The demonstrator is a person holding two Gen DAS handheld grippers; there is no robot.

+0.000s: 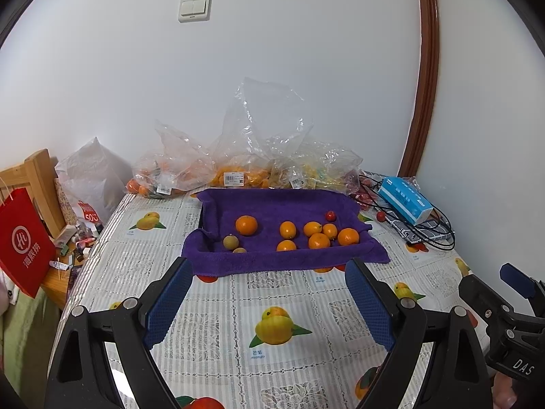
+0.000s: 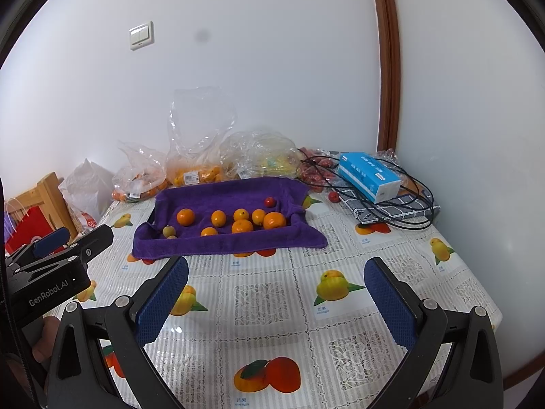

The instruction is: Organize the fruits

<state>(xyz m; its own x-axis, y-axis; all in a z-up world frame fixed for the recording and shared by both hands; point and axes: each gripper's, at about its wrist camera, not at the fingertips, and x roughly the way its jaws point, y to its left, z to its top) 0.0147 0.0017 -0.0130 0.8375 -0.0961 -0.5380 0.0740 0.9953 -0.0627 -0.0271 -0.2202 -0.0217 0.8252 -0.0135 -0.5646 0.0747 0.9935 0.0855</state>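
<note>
Hovering above the table (image 1: 218, 293), the left gripper (image 1: 269, 303) and right gripper (image 2: 276, 301) both gape wide, holding nothing. Oranges (image 1: 246, 225) and a small red fruit (image 1: 329, 216) lie on the purple towel (image 1: 272, 204) ahead.

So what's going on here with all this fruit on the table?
A person holds a claw in each hand, both open and empty above the fruit-print tablecloth: left claw, right claw. Ahead, a purple towel-lined tray holds small oranges and one small red fruit. Clear plastic bags of fruit wait behind. Nothing is gripped.
</note>
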